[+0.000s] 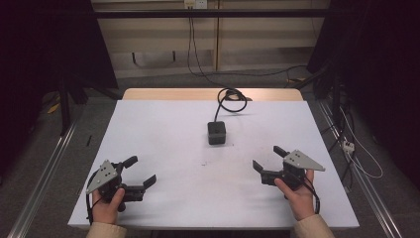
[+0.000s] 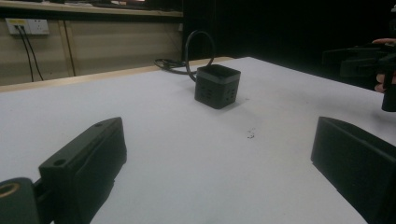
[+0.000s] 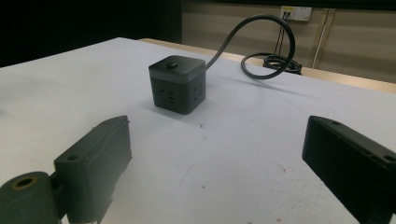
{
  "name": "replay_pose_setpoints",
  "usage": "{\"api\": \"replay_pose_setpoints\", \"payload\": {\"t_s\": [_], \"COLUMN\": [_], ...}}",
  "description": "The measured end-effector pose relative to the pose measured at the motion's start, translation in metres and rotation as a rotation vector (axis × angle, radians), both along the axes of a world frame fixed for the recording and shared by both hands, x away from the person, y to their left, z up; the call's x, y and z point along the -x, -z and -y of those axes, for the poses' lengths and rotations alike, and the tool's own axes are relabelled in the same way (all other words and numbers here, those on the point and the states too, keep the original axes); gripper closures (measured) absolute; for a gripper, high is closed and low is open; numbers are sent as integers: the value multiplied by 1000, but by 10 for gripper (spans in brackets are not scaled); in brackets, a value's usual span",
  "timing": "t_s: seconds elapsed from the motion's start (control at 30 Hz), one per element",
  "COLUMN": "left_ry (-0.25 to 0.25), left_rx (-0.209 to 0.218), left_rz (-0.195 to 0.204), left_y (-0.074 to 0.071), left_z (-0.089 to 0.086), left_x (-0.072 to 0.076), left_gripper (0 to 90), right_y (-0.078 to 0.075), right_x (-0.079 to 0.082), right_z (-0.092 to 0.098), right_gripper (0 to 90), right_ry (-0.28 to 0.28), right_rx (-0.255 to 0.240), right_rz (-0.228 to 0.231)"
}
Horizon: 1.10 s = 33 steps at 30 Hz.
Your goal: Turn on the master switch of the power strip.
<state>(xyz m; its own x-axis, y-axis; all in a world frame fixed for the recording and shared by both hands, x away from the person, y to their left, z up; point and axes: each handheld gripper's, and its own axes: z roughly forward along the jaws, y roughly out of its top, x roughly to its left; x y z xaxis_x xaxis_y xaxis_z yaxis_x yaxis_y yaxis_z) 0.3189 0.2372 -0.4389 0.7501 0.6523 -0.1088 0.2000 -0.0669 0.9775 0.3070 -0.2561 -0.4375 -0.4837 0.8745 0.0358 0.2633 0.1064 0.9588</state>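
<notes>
1. The black socket cube sits upright on the white table, past its middle on the far side, well apart from both grippers.
2. It looks like a rigid plastic block with flat sides, probably light but smooth; outlet slots show on its side faces and a small button on top.
3. Its cable leaves the back, loops upward and coils near the far table edge; it looks stiff and would likely tug or twist the cube when lifted.
4. The safest hold, I judge, is across two opposite flat sides, low on the body, clear of the top button and the cable exit.
5. The left gripper rests near the front left corner, jaws spread wide, holding nothing.
6. The right gripper rests near the front right, jaws likewise spread and empty, angled toward the cube.
</notes>
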Motion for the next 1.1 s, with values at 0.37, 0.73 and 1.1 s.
{"api": "replay_pose_setpoints", "payload": {"t_s": [0.37, 0.73, 1.1], "left_ry": [14, 18, 23], "left_rx": [-8, -9, 3], "left_rz": [4, -1, 5], "left_y": [0, 0, 0], "left_z": [3, 5, 4], "left_x": [0, 1, 0], "left_gripper": [34, 33, 33], "right_y": [-4, -5, -5], "right_x": [-11, -24, -39], "right_z": [-12, -28, -39], "right_gripper": [80, 112, 124], "right_ry": [-12, -27, -25], "right_rx": [17, 15, 5], "right_rz": [-6, -23, -34]}}
